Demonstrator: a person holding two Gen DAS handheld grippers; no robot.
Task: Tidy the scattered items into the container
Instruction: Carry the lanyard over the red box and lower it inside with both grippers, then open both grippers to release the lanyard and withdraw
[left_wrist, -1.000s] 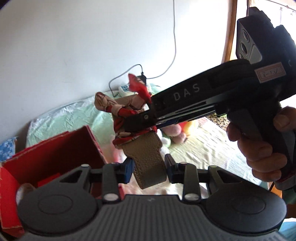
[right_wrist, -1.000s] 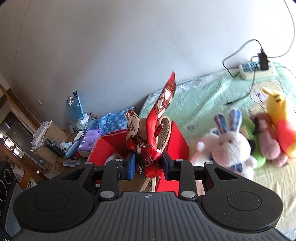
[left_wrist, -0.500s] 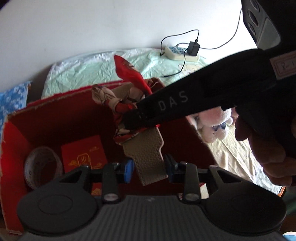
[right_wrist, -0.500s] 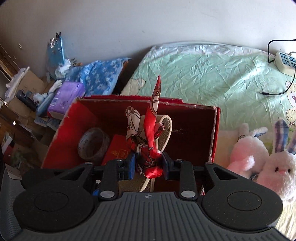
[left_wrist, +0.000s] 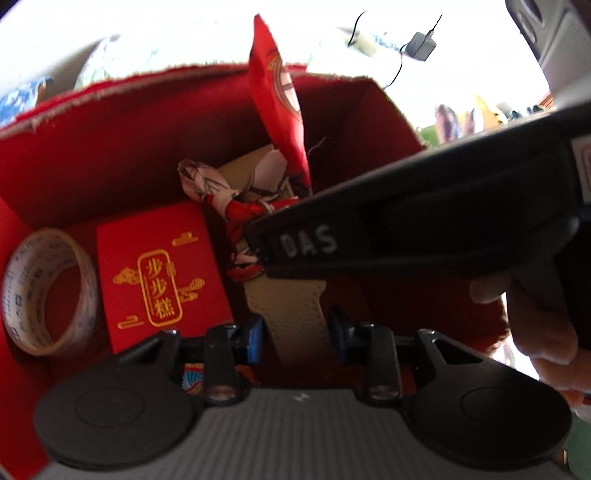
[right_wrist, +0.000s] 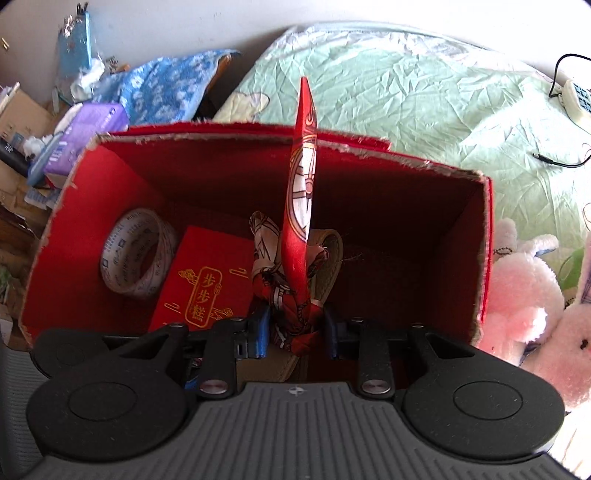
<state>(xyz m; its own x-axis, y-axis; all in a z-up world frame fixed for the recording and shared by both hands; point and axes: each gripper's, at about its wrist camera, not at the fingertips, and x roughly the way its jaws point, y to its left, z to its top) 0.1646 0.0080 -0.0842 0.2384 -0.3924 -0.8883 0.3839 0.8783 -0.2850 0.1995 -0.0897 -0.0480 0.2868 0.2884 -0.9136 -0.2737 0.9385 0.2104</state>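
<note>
A tan leather strap (left_wrist: 291, 317) with a red patterned scarf (left_wrist: 280, 110) knotted round it hangs inside the red box (left_wrist: 110, 147). My left gripper (left_wrist: 295, 332) is shut on the strap's lower end. My right gripper (right_wrist: 295, 328) is shut on the scarf knot (right_wrist: 291, 310), and the scarf's tail (right_wrist: 301, 177) sticks up above the box rim (right_wrist: 443, 170). The strap's loop (right_wrist: 332, 251) shows behind the knot. In the left wrist view the right gripper's black body (left_wrist: 424, 229) crosses over the box from the right.
On the box floor lie a tape roll (right_wrist: 136, 258) and a red packet with gold characters (right_wrist: 207, 280), left of the strap. The box stands on a green sheet (right_wrist: 406, 92). Pink plush toys (right_wrist: 524, 295) sit right of the box; clutter (right_wrist: 74, 122) lies left.
Both grippers have come down with the strap and scarf from above the box into it. The box floor, tape roll and red packet now look closer.
</note>
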